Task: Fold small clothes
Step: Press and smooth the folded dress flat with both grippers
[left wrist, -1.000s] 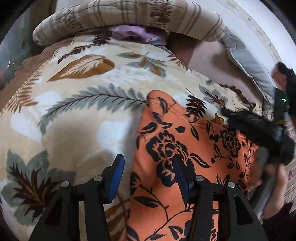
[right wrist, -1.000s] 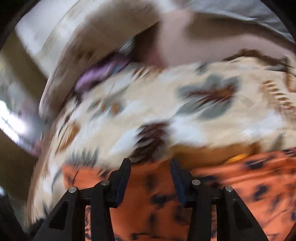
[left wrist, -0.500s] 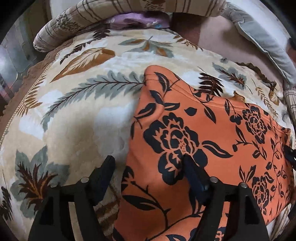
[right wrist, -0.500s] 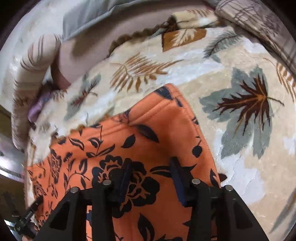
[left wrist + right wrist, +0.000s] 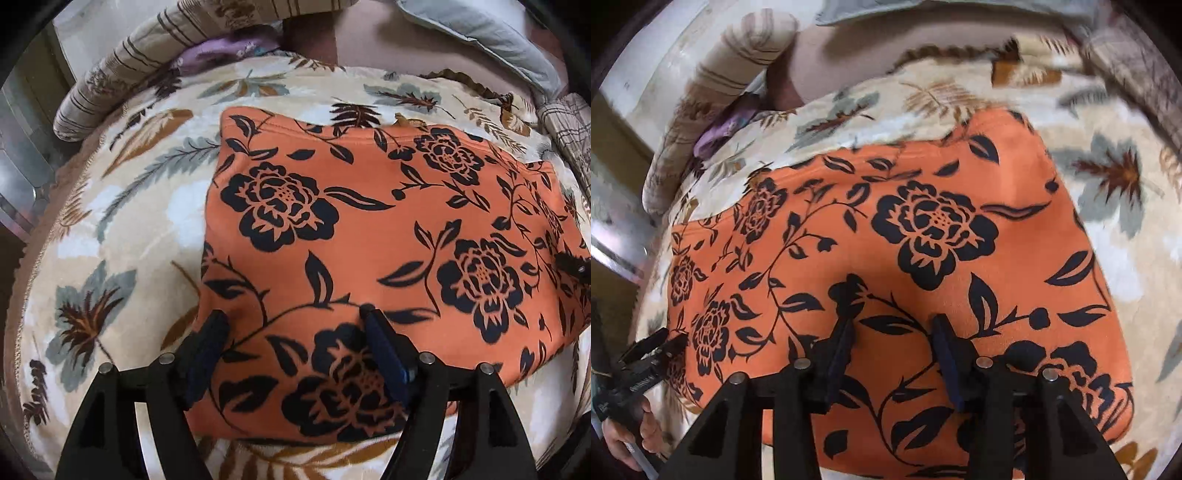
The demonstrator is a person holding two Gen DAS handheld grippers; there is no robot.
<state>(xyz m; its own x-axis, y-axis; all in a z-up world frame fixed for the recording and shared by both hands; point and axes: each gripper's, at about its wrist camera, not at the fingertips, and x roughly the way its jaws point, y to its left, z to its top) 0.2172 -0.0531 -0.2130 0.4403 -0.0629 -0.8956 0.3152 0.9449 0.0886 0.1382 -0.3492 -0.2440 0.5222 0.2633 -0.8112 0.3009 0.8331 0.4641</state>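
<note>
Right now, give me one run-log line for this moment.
orange floral garment: flat on leaf-print blanket | left tool: open, above near edge | right tool: open, over garment | grasp: none

Orange garment [image 5: 373, 236] with black flowers lies flat, folded into a rectangle.

We find the garment [image 5: 369, 236] lying flat on the blanket [image 5: 122, 236]. Pillows [image 5: 122, 74] lie behind it. Both grippers, left [image 5: 295, 332] and right [image 5: 892, 332], hover over its near edge (jaws apart).
</note>
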